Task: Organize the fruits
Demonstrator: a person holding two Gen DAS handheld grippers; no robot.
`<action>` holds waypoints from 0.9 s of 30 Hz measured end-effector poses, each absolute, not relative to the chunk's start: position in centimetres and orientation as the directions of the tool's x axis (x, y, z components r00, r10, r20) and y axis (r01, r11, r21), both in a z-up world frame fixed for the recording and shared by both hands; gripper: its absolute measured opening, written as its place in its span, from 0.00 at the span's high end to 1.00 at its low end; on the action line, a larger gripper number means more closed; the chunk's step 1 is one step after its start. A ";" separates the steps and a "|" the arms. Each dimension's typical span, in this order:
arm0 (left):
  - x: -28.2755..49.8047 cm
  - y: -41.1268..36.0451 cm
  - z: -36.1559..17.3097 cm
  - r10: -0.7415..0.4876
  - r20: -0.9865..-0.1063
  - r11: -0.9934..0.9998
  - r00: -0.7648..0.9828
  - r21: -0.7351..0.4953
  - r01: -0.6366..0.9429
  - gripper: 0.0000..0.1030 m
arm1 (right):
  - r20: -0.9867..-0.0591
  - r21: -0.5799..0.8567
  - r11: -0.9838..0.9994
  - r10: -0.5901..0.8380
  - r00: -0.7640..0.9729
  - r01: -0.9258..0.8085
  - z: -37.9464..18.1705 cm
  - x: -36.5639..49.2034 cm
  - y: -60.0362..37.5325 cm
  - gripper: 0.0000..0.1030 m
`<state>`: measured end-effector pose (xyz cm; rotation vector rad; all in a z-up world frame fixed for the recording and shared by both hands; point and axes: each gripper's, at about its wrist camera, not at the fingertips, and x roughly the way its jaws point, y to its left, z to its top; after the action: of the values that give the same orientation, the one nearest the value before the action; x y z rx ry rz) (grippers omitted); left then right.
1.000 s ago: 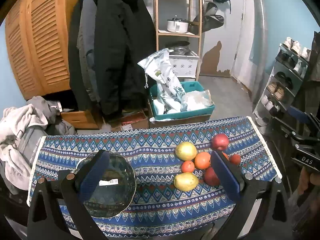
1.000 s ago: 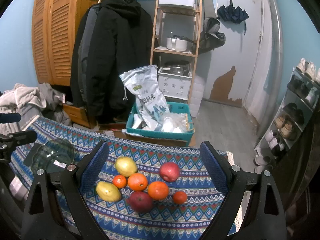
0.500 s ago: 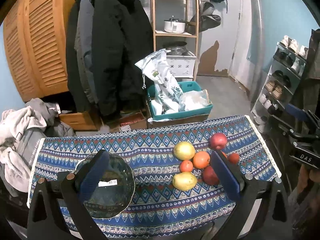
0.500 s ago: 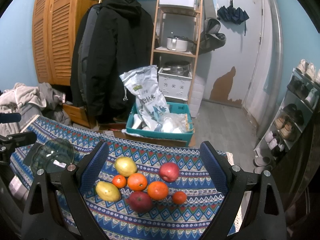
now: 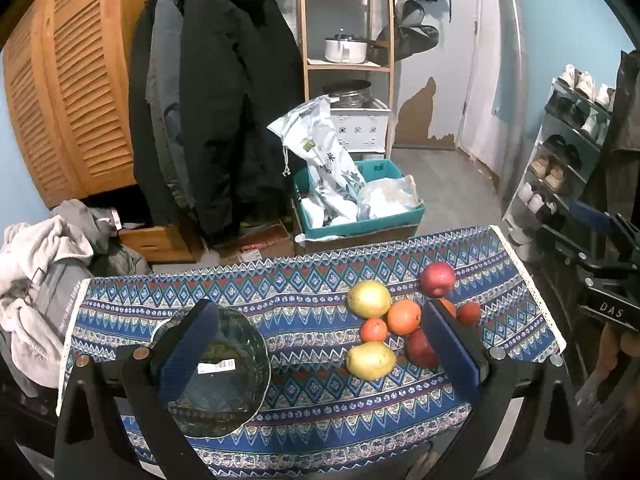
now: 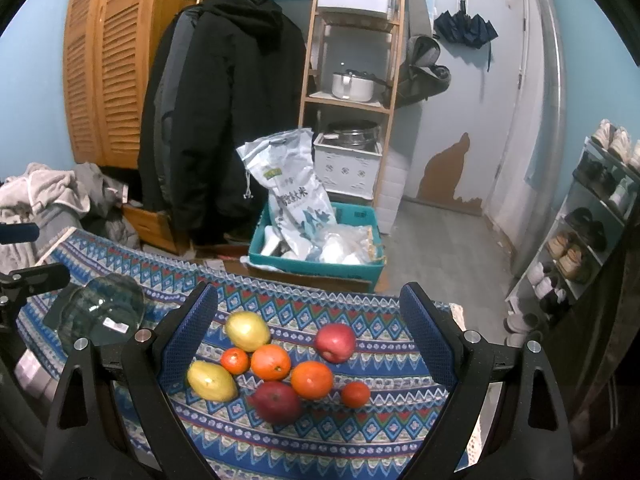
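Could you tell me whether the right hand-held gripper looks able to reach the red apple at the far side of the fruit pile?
Probably yes: the right hand-held gripper is open, and the red apple stands apart from the other fruit, nothing covering it.

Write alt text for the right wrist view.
The open right gripper hovers above a blue patterned tablecloth holding eight loose fruits: two yellow, two red apples, four orange citrus. A clear glass bowl sits empty at left.

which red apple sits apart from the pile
The far apple, toward the table's back edge, touches no fruit. The near apple is pressed against two oranges at the pile's front.
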<state>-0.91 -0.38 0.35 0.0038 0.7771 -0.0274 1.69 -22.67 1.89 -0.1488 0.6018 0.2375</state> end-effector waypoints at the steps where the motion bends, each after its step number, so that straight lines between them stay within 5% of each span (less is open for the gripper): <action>1: -0.8 -0.4 0.3 -0.022 -0.703 1.000 0.711 -0.004 0.027 0.01 | -0.576 -0.071 0.962 0.177 0.798 -0.264 1.9 1.7 -22.7 0.12; 27: 3.9 -2.3 -6.6 -0.051 -0.825 0.997 0.563 -0.013 0.072 0.01 | -0.642 -0.053 0.976 0.130 0.755 -0.213 -1.8 5.0 -25.8 0.12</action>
<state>3.87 -2.29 -6.58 0.0232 0.9699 -0.0726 5.02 -25.83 -1.85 -0.1257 0.6901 0.1875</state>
